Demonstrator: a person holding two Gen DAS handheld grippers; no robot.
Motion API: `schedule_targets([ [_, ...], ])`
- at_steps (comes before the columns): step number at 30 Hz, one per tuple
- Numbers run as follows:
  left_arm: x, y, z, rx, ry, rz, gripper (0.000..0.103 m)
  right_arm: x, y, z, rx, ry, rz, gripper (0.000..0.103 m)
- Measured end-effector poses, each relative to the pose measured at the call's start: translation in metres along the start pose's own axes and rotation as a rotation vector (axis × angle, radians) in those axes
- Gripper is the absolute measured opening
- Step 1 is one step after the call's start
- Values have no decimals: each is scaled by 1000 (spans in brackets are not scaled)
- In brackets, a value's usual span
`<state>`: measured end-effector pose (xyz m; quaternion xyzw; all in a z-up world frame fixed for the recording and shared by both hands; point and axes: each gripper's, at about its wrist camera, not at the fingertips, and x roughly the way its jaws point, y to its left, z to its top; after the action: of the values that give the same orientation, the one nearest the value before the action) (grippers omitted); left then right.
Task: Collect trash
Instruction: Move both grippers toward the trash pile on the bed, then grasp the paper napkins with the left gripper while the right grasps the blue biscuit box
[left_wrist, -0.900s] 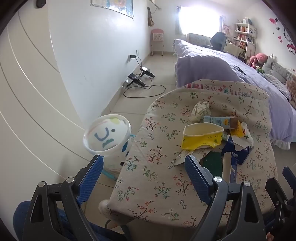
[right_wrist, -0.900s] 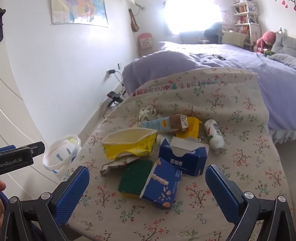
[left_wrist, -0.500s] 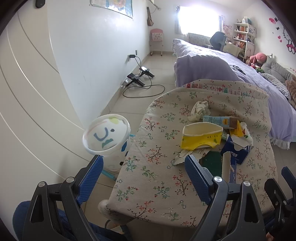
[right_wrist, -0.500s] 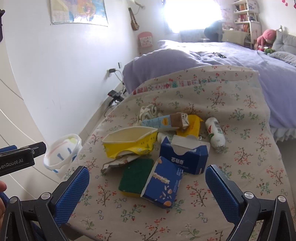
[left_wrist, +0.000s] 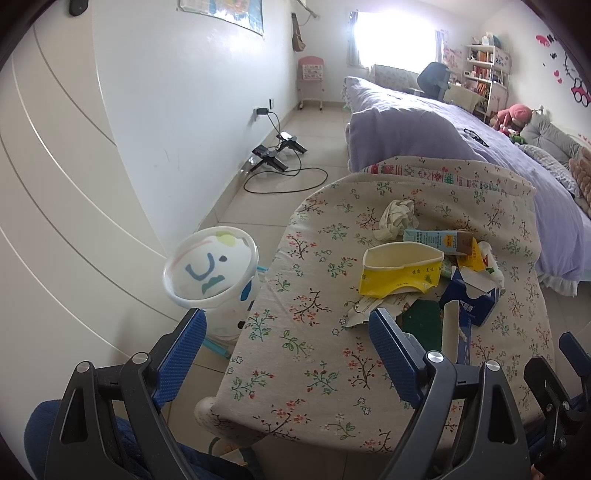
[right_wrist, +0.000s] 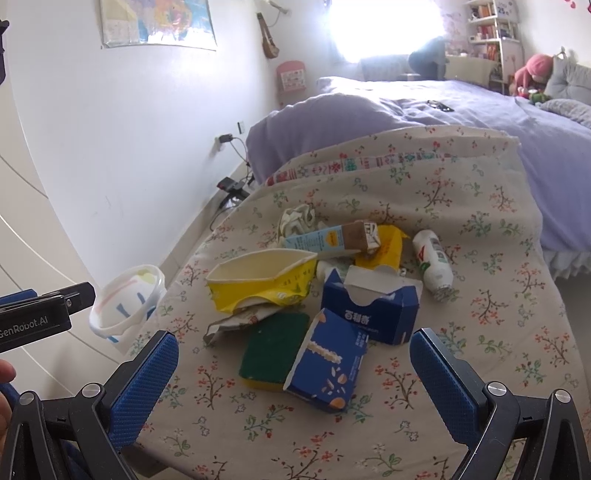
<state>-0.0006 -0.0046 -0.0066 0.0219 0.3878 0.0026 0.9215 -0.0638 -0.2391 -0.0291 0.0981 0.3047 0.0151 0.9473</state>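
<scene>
A heap of trash lies on the flowered tablecloth: a torn yellow paper bowl, two blue cartons, a green and yellow sponge, a light blue box, a white bottle, crumpled paper. A white bin with a drawn face stands on the floor left of the table. My right gripper hangs open short of the heap, nothing between its pads. My left gripper is open over the table's near left part.
A bed with purple bedding runs behind the table on the right. Cables and chargers lie on the tiled floor by the white wall. A white curved cabinet front fills the left. A person's blue sleeve shows at the bottom.
Both views have shifted only slightly; the trash heap sits a little lower and closer in the right wrist view. Both grippers stay wide open and empty.
</scene>
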Motion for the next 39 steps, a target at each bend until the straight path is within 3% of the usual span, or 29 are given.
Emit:
schedule_targets([
  [12,7,-6,-3,11,14,-8,92,4,-3,-3,8,16,1,103],
  [19,39,-11,-7,17,103,-45,92,18,-11,-8,37,49,-17,103],
  [27,95,-30,-16,-80,329,-314,90,42,-39,-15,141,148,-75,103],
  [30,106,-40,-14,-94,337,-347,85,55,-55,-17,217,190,-95,103],
  [35,117,-68,0,-13,297,-358,84,70,-79,-26,330,259,-89,103],
  [39,140,-82,4,27,323,-323,70,77,-76,-34,321,277,-77,103],
])
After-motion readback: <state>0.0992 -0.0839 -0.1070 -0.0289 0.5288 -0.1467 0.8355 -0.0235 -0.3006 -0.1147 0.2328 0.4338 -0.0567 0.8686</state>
